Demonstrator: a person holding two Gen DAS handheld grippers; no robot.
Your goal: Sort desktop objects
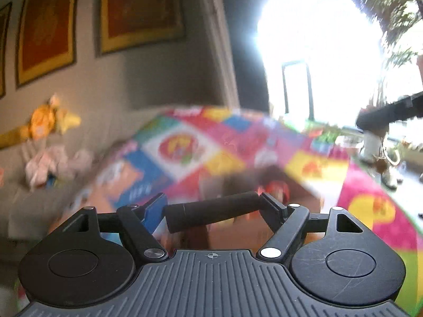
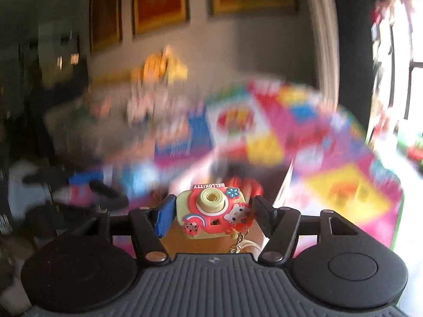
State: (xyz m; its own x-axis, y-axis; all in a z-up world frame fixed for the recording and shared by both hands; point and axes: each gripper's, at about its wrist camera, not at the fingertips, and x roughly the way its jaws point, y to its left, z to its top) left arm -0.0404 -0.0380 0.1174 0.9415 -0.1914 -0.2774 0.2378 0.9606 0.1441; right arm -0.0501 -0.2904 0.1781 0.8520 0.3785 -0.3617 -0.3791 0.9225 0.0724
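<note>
Blurred behind both grippers lies a bright patchwork play mat [image 1: 227, 142]. Left gripper [image 1: 211, 208] clenches a black cylinder [image 1: 211, 211] endwise; right gripper [image 2: 211, 211] grasps a toy camera [image 2: 214, 211]. Either could slip, I judge: round ends, dangling chain.

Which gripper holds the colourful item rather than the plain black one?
The right gripper: its fingers clasp a small toy camera, pink and pale green. The left gripper holds a plain black cylinder.
</note>
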